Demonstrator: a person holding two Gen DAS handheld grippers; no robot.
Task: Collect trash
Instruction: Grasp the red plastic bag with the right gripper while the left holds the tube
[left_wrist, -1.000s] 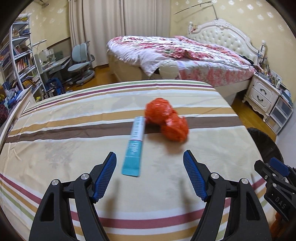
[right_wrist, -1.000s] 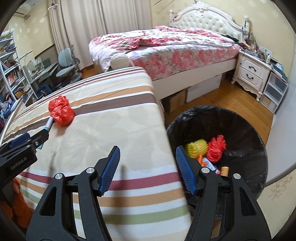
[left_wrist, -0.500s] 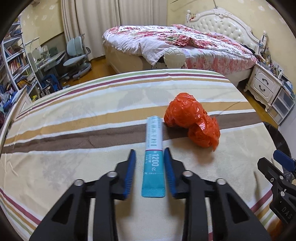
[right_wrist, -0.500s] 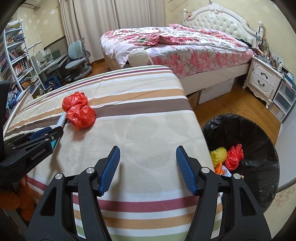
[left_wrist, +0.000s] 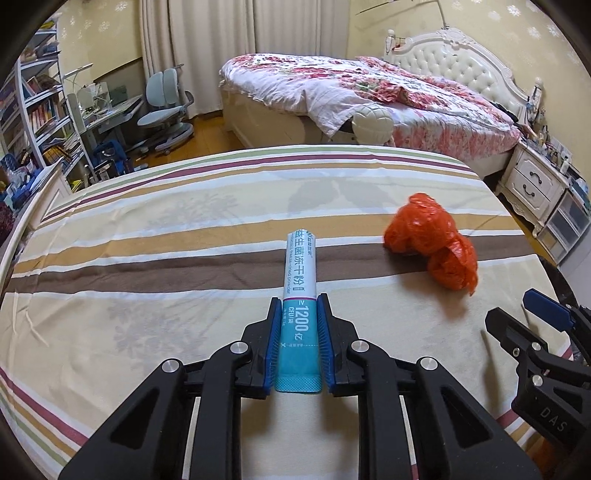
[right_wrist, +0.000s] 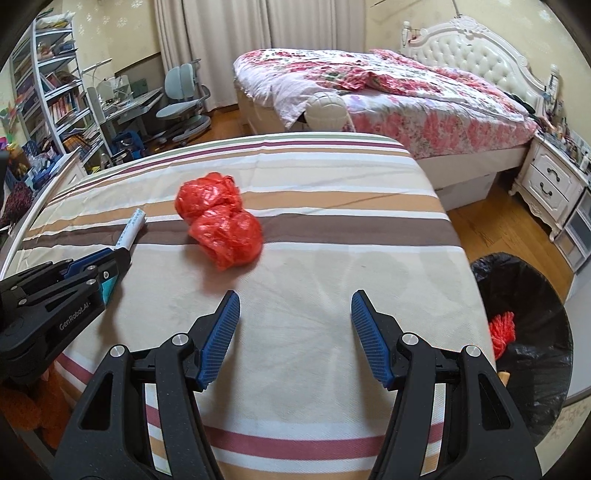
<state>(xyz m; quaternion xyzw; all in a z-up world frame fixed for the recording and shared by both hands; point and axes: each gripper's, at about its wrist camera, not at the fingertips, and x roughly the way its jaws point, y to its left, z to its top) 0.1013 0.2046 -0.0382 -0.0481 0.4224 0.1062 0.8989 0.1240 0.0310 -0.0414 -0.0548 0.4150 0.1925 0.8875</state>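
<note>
Between the blue pads of the left gripper (left_wrist: 298, 334): a teal-and-white tube (left_wrist: 299, 295), lying flat on the striped cloth (left_wrist: 147, 258), jaws closing and already pressed against its teal end. Right gripper (right_wrist: 295, 332) spread apart over bare cloth, nothing between. Beyond both, a crumpled red bag (right_wrist: 219, 227) near the tube; off the cloth's right edge, a black-lined bin (right_wrist: 532, 332) holding red trash.

Right gripper (right_wrist: 295, 314) open over striped cloth (right_wrist: 332, 258); red bag (right_wrist: 219, 225) ahead.
</note>
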